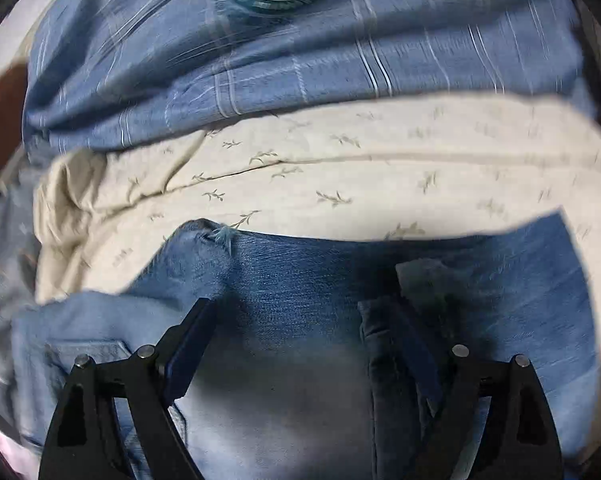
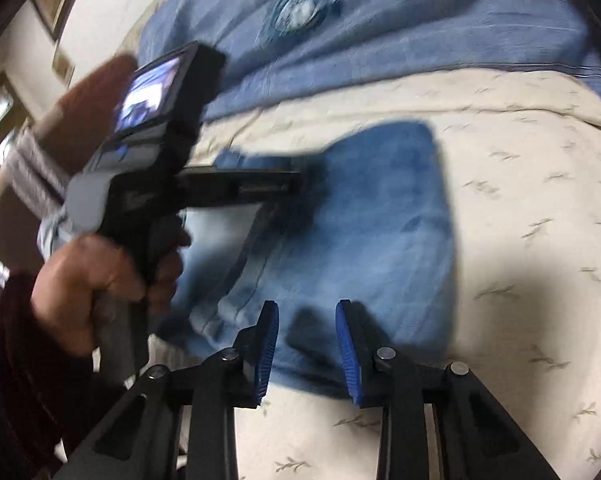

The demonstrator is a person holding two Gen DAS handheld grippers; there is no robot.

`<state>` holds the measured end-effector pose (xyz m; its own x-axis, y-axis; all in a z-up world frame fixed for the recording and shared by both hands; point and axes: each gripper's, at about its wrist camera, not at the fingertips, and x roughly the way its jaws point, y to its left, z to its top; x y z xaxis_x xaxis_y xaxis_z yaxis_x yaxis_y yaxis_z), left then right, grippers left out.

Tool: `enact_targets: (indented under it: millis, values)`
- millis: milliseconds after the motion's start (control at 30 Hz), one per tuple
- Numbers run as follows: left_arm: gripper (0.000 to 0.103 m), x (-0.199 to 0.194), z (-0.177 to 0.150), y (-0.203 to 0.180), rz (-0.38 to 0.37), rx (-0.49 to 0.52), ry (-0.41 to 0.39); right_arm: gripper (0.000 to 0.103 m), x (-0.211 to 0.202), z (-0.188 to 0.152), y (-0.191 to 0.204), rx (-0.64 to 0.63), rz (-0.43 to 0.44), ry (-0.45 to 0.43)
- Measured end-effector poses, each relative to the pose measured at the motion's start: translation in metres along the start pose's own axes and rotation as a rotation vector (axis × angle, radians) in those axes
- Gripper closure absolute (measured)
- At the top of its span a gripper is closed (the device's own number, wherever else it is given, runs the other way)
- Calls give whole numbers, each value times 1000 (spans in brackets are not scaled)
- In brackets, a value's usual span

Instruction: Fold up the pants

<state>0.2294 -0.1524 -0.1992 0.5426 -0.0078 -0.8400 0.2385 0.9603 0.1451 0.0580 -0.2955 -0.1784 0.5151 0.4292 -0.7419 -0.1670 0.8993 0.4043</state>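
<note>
Left gripper (image 1: 304,344) wide apart, right gripper (image 2: 307,350) part-open, both empty over jeans (image 2: 352,220)

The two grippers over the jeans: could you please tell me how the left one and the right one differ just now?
1. The left gripper stands wide open; the right gripper shows a much narrower gap, with nothing gripped.
2. The left gripper's fingers are down in the denim of the jeans, one partly hidden by a fold; the right gripper hangs over their near edge.

Both have black arms and blue pads.
</note>
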Motion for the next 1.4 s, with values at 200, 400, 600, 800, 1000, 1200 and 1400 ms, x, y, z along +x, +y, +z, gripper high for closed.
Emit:
enact_targets:
  millis: [200, 400, 600, 800, 1000, 1200, 1400]
  values:
    - [14, -33, -4, 40, -35, -65, -48, 72, -7, 9, 0, 66, 58, -67]
    - [14, -74, -34, 89, -51, -115, -100, 72, 4, 29, 17, 100, -70, -182]
    - [14, -112, -89, 188, 35, -224, -111, 70, 44, 24, 55, -57, -179, -85]
    - [14, -132, -148, 269, 97, -353, -80, 70, 28, 12, 77, -124, -70, -122]
    - [14, -119, -182, 288, -58, -475, -22, 69, 38, -2, 91, -210, -41, -44]
    - [14, -107, -184, 267, -167, -544, 3, 69, 27, 1, 78, -123, -39, -68]
    - [14, -78, -160, 253, -221, -542, 21, 69, 19, 1, 66, -86, -53, -82]
